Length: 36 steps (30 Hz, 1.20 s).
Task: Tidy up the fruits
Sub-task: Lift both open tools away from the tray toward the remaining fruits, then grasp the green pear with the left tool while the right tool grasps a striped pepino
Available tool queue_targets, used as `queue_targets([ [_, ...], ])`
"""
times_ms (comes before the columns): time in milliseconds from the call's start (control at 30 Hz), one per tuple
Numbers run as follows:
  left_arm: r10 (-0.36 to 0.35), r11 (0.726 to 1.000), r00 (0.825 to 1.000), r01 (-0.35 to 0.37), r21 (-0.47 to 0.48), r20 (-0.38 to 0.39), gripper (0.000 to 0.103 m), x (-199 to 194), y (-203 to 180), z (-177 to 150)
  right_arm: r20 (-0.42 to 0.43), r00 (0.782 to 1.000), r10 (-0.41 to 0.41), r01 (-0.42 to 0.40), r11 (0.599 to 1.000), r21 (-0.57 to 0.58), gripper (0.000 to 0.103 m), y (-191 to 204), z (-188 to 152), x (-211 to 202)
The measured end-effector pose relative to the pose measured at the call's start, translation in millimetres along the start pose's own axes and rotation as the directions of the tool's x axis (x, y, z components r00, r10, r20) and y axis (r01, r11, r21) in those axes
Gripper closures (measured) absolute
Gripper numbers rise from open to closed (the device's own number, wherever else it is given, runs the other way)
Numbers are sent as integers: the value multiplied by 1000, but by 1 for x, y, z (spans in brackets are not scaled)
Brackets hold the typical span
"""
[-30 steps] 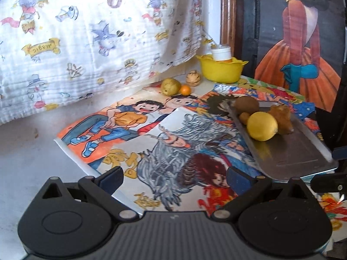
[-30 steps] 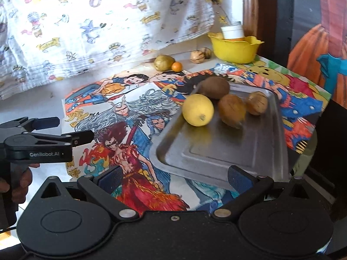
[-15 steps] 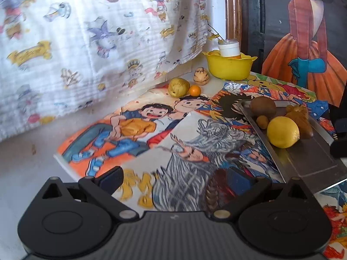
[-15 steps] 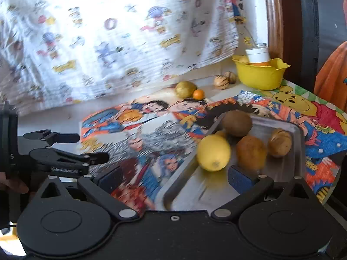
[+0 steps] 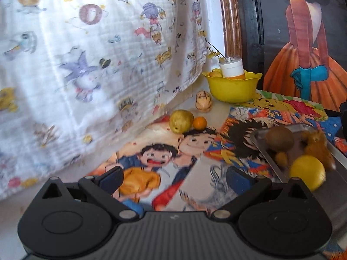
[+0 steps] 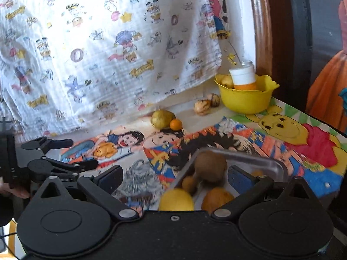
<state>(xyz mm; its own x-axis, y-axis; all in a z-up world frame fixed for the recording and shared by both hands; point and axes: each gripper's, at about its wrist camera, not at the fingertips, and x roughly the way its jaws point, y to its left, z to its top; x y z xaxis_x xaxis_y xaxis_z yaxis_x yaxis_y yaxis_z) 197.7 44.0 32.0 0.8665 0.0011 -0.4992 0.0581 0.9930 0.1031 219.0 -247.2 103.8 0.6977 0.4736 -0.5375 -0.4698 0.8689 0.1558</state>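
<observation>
A yellow bowl [image 6: 246, 99] holds a white-capped orange bottle [image 6: 243, 77]. Left of the bowl lie two beige, brown-streaked nuts [image 6: 201, 107], then a yellow-green pear [image 6: 161, 119] touching a small orange [image 6: 175, 124]. In front of the bowl, a silver tray [image 6: 260, 162] carries a brown kiwi [image 6: 210, 166] and a bright yellow lemon [image 5: 306, 172]. The mat [image 5: 151, 158] under the bowl is multicoloured cartoon print. Behind the bowl hangs a white cloth [image 6: 97, 43] with small pastel cartoon figures.
</observation>
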Motion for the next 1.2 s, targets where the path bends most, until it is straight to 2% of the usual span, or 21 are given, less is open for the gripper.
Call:
queue_targets([
  [167, -8, 1000, 1000, 7, 18, 15, 0, 34, -4, 21, -10, 992, 125, -125, 992, -3, 1, -23, 23, 31],
  [267, -36, 999, 999, 35, 33, 32, 0, 49, -12, 33, -34, 988, 150, -151, 987, -48, 1, -34, 34, 47],
  [333, -40, 999, 999, 39, 31, 20, 0, 58, -18, 40, -51, 989, 139, -143, 986, -85, 1, -37, 39, 54],
  [433, -43, 999, 998, 44, 26, -38, 0, 71, -23, 52, -102, 986, 135, -145, 985, -96, 1, -42, 49, 63],
  [700, 2, 999, 983, 5, 38, -185, 0, 94, -17, 74, -201, 973, 109, -107, 994, 22, 1, -58, 91, 79],
  [900, 26, 1000, 978, -22, 21, -209, 0, 109, -15, 81, -213, 974, 81, -67, 995, 70, 1, -66, 109, 97],
  [1200, 23, 1000, 972, -27, -13, -235, 0, 143, -18, 94, -233, 971, 50, -41, 998, 43, 1, -76, 143, 136],
])
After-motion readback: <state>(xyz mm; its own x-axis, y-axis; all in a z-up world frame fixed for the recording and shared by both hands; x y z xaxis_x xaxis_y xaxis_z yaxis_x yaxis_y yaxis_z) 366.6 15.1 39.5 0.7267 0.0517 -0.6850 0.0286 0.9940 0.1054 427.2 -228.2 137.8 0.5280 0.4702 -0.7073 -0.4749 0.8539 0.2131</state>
